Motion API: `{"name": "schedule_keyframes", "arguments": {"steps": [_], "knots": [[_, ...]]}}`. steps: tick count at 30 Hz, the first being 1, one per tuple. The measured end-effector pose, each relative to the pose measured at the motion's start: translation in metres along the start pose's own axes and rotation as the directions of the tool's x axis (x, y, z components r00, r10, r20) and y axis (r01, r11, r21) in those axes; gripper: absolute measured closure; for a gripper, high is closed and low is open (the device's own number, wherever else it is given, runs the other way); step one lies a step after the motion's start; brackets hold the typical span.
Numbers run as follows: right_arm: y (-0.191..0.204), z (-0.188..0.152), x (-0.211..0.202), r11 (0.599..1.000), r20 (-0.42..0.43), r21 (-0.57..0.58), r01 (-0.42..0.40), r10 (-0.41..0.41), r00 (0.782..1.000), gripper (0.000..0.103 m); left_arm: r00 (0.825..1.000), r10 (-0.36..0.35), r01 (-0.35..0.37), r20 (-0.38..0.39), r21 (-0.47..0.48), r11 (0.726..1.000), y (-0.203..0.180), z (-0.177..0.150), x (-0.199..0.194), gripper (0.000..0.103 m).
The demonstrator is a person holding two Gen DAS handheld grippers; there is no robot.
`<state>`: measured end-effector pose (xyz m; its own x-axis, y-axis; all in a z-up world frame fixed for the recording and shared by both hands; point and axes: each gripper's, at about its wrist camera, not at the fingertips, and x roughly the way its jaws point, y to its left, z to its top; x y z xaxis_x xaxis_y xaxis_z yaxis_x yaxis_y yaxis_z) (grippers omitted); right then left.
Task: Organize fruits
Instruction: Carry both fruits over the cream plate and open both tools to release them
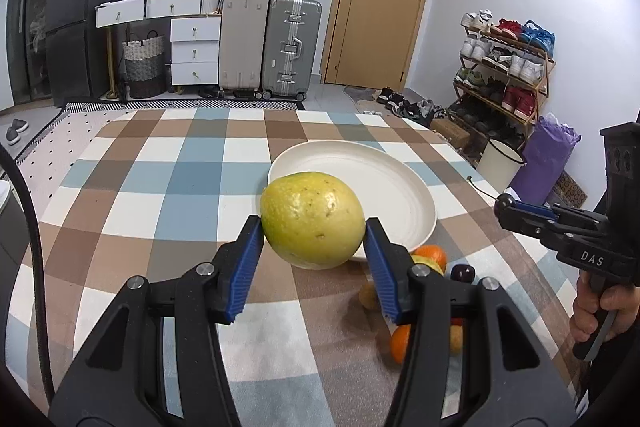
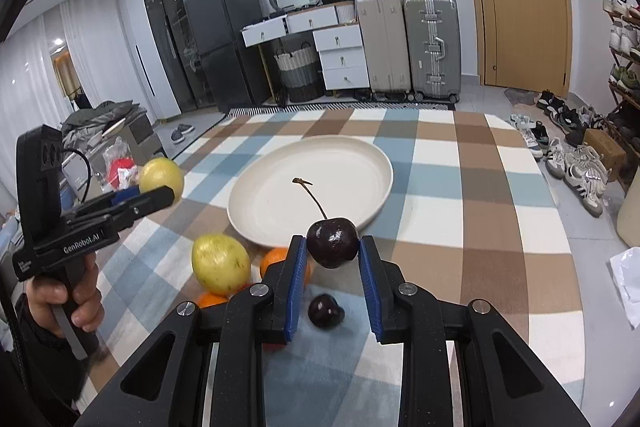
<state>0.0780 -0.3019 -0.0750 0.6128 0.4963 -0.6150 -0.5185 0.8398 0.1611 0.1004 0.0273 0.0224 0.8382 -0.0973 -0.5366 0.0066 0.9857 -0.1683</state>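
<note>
My left gripper (image 1: 314,227) is shut on a yellow-green guava (image 1: 312,219) and holds it above the checked tablecloth, just before the white plate (image 1: 400,187). My right gripper (image 2: 332,247) is shut on a dark cherry (image 2: 333,242) with a stem, held above the cloth near the plate's (image 2: 360,163) front rim. On the cloth lie a second guava (image 2: 220,263), two oranges (image 2: 276,259) (image 2: 210,299) and another cherry (image 2: 325,311). The left gripper with its guava (image 2: 162,177) also shows in the right wrist view.
The plate holds nothing. The table's right edge (image 2: 532,227) drops to a floor with shoes and a shoe rack (image 1: 504,67). Suitcases (image 1: 292,47), drawers and a fridge stand behind the table. A white bin (image 1: 500,163) stands on the right.
</note>
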Motion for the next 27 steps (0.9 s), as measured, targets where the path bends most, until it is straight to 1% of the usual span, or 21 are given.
{"name": "schedule_keyframes", "arguments": {"steps": [4, 8, 14, 19, 24, 27], "knots": [[0.002, 0.01, 0.004, 1.0, 0.03, 0.012, -0.023, 0.023, 0.999, 0.076, 1.0, -0.001, 0.001, 0.012, 0.0, 1.0, -0.004, 0.004, 0.006, 0.054], [0.003, 0.019, 0.013, 0.999, 0.042, 0.018, -0.037, 0.037, 0.998, 0.076, 1.0, 0.006, -0.006, 0.018, 0.012, 1.0, -0.008, 0.009, 0.019, 0.054], [0.004, 0.032, 0.03, 0.999, 0.052, 0.009, -0.05, 0.05, 0.997, 0.076, 1.0, 0.015, -0.015, 0.022, 0.003, 1.0, -0.011, 0.016, 0.04, 0.054], [0.007, 0.041, 0.05, 0.999, 0.036, -0.011, -0.048, 0.048, 0.998, 0.076, 1.0, 0.019, -0.019, 0.013, -0.006, 1.0, -0.009, 0.022, 0.059, 0.054], [0.009, 0.044, 0.067, 0.998, 0.02, -0.019, -0.055, 0.055, 0.998, 0.076, 1.0, 0.018, -0.018, -0.011, -0.013, 1.0, -0.005, 0.022, 0.074, 0.054], [0.009, 0.045, 0.081, 0.998, -0.009, -0.015, -0.062, 0.062, 0.998, 0.076, 0.999, 0.025, -0.025, -0.022, -0.005, 1.0, -0.004, 0.02, 0.08, 0.054]]}}
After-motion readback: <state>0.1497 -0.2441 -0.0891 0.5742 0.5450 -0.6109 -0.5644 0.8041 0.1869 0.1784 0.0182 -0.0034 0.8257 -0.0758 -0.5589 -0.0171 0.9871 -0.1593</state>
